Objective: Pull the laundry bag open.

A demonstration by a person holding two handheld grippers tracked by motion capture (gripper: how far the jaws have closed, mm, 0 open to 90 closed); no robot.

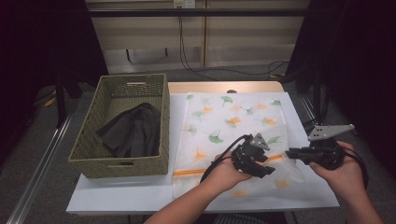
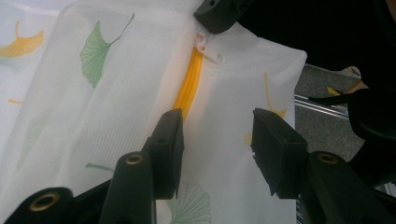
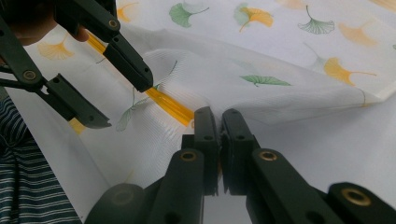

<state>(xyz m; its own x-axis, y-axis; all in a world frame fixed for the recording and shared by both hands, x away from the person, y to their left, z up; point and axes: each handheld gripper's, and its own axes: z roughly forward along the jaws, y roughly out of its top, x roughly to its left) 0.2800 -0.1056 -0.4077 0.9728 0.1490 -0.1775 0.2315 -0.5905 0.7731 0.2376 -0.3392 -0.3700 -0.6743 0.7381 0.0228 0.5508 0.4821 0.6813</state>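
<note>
A person's two hands each hold one black two-jaw gripper over one white mesh laundry bag (image 1: 233, 121) printed with green and orange ginkgo leaves. The bag lies flat on a white table (image 1: 140, 191), filling the centre and the 3 o'clock half of the tabletop. One orange zipper (image 1: 196, 171) runs across the bag near its 6 o'clock edge.

The right gripper (image 1: 290, 152), at about 4 o'clock in the high view, has its jaws pressed together, pinching the bag's fabric at the end of the zipper (image 3: 170, 106), by the bag's corner. The left gripper (image 1: 267, 164), at about 5 o'clock, sits just beside it. Its jaws stand partly apart, hovering astride the zipper (image 2: 189, 84) with the mesh below them and nothing pinched.

One woven olive basket (image 1: 88, 144) stands at 9 o'clock on the table, just beside the bag. Inside it lies one crumpled dark garment (image 1: 133, 130).
</note>
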